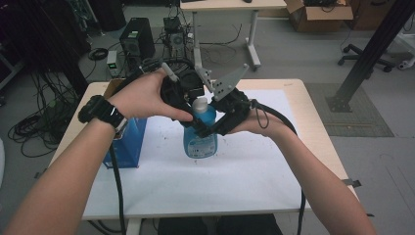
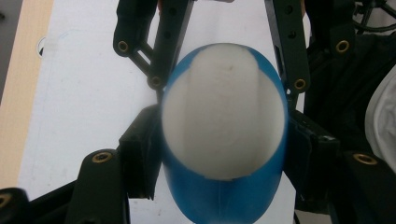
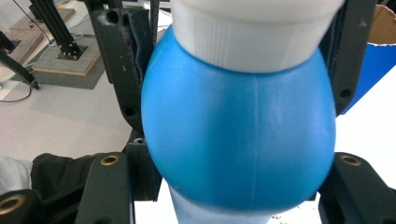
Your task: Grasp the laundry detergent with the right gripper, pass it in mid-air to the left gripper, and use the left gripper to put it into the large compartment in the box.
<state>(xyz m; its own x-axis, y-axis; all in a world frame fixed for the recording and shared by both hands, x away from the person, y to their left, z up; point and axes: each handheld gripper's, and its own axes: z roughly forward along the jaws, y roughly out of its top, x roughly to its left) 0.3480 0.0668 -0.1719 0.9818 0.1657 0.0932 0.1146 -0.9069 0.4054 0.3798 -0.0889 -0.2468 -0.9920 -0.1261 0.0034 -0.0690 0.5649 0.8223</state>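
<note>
Blue bottle [image 1: 200,133] w/ white cap [image 1: 199,103] is standing upright near the middle of the white mat [image 1: 235,176] on the table [image 1: 313,105], both hands meeting over it. Left gripper [image 1: 195,108] is coming at it from above; in the left gripper view its black jaws are sitting tight on either side of the white cap [image 2: 223,112], clamped on it, blue shoulder [image 2: 219,198] showing underneath. Right gripper [image 1: 211,128] is reaching in from the side & is clamped round the blue bottle's upper body; in the right gripper view the jaws are pressing both flanks of the rounded blue body [image 3: 238,130], white cap [image 3: 254,32] just above. A blue box [image 1: 126,142] is standing on the table's left part, near the left forearm, apart from the bottle. Cables are trailing from both grippers toward the table's near edge.
</note>
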